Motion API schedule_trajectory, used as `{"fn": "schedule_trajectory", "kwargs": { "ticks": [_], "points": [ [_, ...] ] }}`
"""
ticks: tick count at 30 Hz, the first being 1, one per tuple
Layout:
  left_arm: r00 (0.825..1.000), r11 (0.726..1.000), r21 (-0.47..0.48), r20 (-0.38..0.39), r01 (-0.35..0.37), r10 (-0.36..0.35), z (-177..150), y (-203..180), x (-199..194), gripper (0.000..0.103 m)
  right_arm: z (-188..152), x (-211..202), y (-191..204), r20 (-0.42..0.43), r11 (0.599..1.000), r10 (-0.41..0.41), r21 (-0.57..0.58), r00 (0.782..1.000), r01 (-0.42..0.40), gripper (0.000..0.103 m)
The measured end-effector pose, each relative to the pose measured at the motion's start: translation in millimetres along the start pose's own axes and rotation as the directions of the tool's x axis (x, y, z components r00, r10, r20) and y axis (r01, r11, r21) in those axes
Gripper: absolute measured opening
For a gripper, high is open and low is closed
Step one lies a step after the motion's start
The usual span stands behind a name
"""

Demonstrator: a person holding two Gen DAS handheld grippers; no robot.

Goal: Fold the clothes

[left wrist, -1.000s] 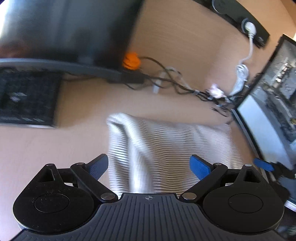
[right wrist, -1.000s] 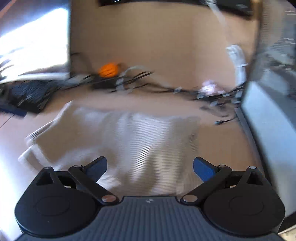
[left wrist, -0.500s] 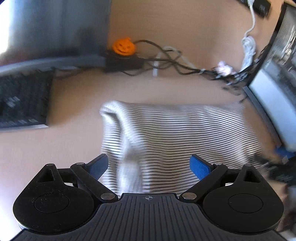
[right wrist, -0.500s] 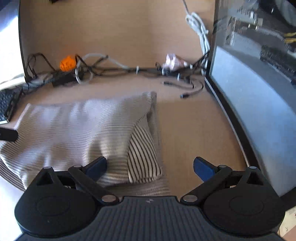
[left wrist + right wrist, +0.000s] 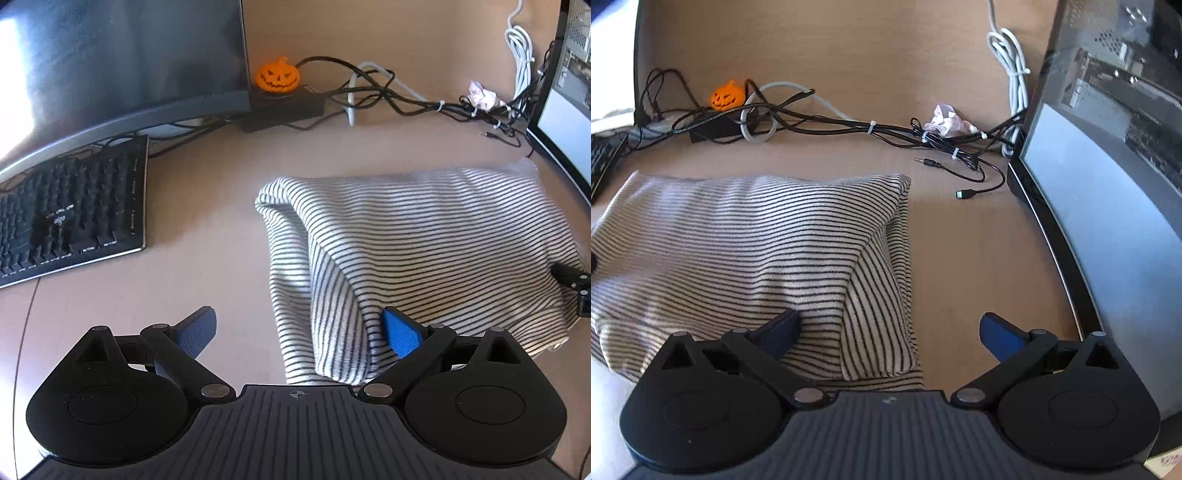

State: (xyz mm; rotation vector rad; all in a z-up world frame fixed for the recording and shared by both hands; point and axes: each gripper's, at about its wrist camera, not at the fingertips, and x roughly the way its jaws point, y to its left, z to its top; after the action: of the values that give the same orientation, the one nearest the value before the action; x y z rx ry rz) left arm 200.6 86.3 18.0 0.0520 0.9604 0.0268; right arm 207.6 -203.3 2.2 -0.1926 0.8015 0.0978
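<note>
Left wrist view. Blue-padded fingers [image 5: 197, 328] of the left gripper [image 5: 299, 330] spread wide, nothing between them. The right pad lies against the near fold of the white, black-striped knit garment [image 5: 424, 243]; the left pad sits over bare desk. The garment lies folded on the tan wooden desk [image 5: 207, 266], its left edge a rolled fold, its near corner reaching down between the fingers. Open desk to the left of that edge, up to the black keyboard [image 5: 70, 210]. Behind the keyboard a dark curved monitor [image 5: 122, 62]. An orange pumpkin figure [image 5: 277, 78] sits on a black power brick [image 5: 284, 110] at the wall, with a tangle of black and white cables [image 5: 388, 96] running right. The tip of a black tool [image 5: 574, 280] touches the garment's right edge.

Right wrist view. Fingers [image 5: 1001, 334] of the right gripper [image 5: 890, 332] also splayed, empty. The left pad rests on the garment [image 5: 738, 236]; the right pad is over bare desk [image 5: 960, 266]. The garment's right edge is a stacked fold, and a strip of clear desk separates it from the dark glass-sided computer case [image 5: 1108, 184] standing on the right. Beyond the garment, a loose black audio cable [image 5: 964, 173], crumpled pale paper [image 5: 945, 120] and a coiled white cable [image 5: 1012, 62] along the wall.
</note>
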Motion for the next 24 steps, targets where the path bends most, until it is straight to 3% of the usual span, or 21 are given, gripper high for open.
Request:
{"fn": "schedule_trajectory", "kwargs": {
  "ticks": [7, 12, 15, 18, 22, 24],
  "points": [
    [0.999, 0.994, 0.107, 0.019, -0.030, 0.028, -12, -7, -6, 0.099, -12, -7, -4, -0.001, 0.999, 0.005, -0.041, 1.000, -0.005, 0.103],
    [1.000, 0.996, 0.092, 0.009, -0.004, 0.003, -18, -2, -13, 0.099, -16, -11, -6, -0.002, 0.999, -0.001, -0.050, 1.000, 0.001, 0.103],
    [0.997, 0.997, 0.034, 0.022, 0.075, -0.075, -13, 3, -23, 0.098, -9, -20, 0, 0.019, 0.998, -0.014, -0.059, 1.000, 0.015, 0.103],
    [0.982, 0.981, -0.051, 0.035, 0.189, -0.188, -1, 8, -28, 0.098, -1, -37, 10, 0.084, 0.997, 0.037, -0.067, 0.996, -0.031, 0.102],
    [0.973, 0.971, -0.065, 0.049, 0.229, -0.227, 15, -1, -23, 0.095, 8, -42, 28, 0.122, 0.989, 0.110, -0.108, 0.986, -0.097, 0.082],
    [0.979, 0.978, -0.046, 0.031, 0.203, -0.202, 20, -10, -14, 0.083, 9, -39, 40, 0.109, 0.980, 0.157, -0.137, 0.982, -0.141, 0.075]
  ]
}}
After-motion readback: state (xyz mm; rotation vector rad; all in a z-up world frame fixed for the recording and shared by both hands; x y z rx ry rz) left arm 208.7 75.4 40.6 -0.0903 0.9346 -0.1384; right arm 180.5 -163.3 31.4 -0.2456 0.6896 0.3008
